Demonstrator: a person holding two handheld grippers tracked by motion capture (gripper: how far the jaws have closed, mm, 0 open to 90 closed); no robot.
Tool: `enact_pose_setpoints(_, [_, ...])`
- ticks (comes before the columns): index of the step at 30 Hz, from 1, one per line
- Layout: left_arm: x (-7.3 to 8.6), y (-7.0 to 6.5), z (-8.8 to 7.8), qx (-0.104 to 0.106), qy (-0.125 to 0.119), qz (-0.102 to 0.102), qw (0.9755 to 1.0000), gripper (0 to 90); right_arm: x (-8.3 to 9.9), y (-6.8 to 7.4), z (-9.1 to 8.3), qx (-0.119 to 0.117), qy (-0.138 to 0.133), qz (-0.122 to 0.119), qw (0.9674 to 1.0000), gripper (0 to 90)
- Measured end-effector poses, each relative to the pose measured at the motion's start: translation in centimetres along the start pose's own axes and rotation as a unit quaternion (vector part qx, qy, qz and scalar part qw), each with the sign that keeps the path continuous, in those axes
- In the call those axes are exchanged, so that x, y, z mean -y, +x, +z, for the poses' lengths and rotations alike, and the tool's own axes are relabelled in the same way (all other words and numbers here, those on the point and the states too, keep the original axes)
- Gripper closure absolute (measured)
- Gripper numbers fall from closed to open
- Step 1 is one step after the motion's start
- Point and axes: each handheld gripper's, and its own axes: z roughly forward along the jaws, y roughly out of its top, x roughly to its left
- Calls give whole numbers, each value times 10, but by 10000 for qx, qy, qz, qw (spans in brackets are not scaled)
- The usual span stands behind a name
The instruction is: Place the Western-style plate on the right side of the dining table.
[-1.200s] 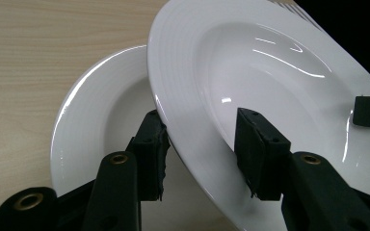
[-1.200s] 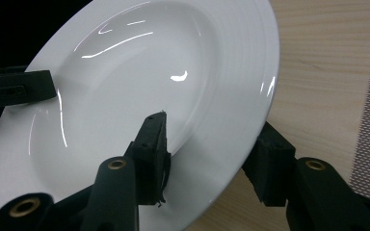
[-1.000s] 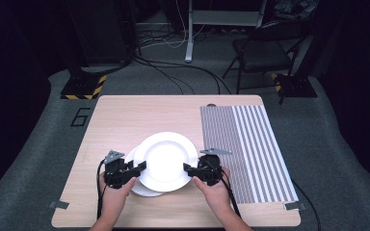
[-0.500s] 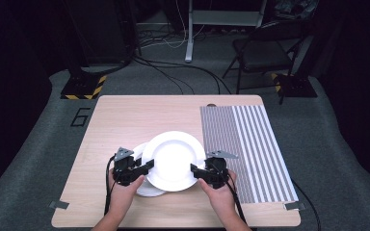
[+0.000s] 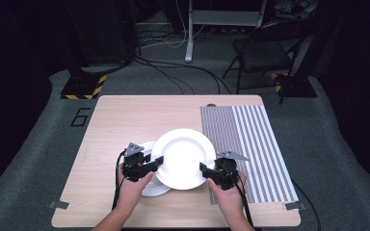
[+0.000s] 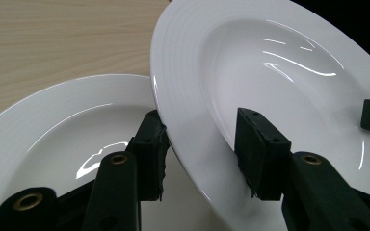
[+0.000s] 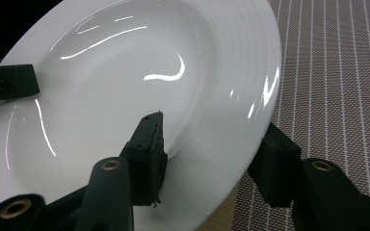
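1. The left gripper (image 5: 158, 161) has a black blocky body with a grey three-cornered plate on top.
2. The right gripper (image 5: 204, 170) matches it: black body, grey three-cornered plate.
3. A black cable trails from each gripper back along the forearm.
4. In the gripper views the jaws are matt black bars ending in thick rectangular pads (image 6: 259, 153), with small screw holes in their sides.
5. Brass-coloured rings sit in the jaw arms near the base.
6. The forearms look bare, with no sleeve that I can make out, though the high view is small.
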Motion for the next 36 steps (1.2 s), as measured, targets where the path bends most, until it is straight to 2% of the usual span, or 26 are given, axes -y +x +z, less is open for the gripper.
enact_pose_setpoints(7, [-10,-9,8,84,-13,56,9999,555,-5,-8,-8,172,-95,87,9998,506])
enact_pose_setpoints(10, [-19,-15,13,104,-38,60,9999,554,-11,-12,-12,279,-197,149,9993,510])
enact_pose_setpoints(20, [-37,-28,26,170,-96,154,9997,556,-22,-24,-24,402,-374,215,9983,509])
enact_pose_setpoints(27, [-40,-38,38,309,-105,124,9994,555,-26,-37,-30,553,-420,257,9973,517])
enact_pose_setpoints(36, [-39,-56,58,428,-42,178,9989,555,-17,-58,-38,736,-475,443,9952,523])
